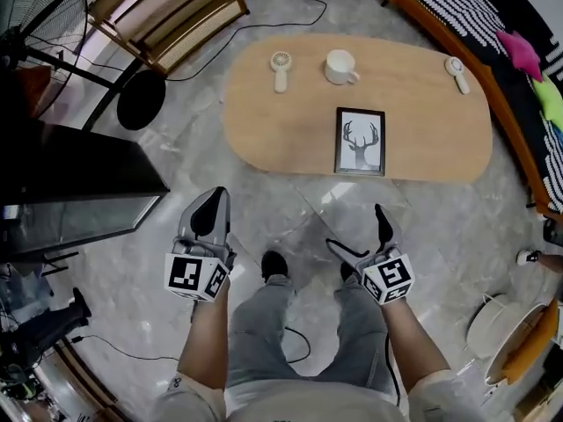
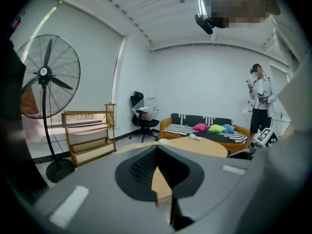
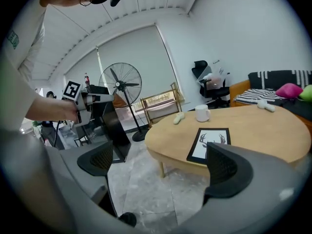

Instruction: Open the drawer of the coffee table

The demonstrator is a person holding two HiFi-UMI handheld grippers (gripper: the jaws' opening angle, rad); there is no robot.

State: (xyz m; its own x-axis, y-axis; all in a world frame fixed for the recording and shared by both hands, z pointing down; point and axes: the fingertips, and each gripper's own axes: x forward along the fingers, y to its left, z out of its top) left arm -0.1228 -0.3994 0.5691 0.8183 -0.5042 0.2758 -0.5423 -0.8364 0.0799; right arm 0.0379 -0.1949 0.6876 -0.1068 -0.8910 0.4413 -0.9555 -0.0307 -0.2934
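One oval, wood-topped bench (image 1: 290, 130) on the marble floor (image 1: 264, 209), straight ahead of the feet and well apart from both tools. Shows no drawer in any view: no front, no pull, only a plain top edge. Presumably hangs under the top, on a side not shown.

Judged stiff, fairly light, sliding straight on runners; likely to tug the bench along if jerked. Best taken at a central pull or under the lower lip of the front, then drawn level and slowly.

Nearer the body, left tongs (image 1: 214, 202) pinched together on nothing; right tongs (image 1: 356, 229) spread wide, empty, only floor and bench beyond the gap.

On the top: framed deer print (image 1: 360, 141) lying flat near the front edge; white mug (image 1: 340, 67) upright toward the far edge; handheld fan (image 1: 280, 69) beside the mug, second fan (image 1: 456, 73) at the far right. Liable to slide under a sharp pull.
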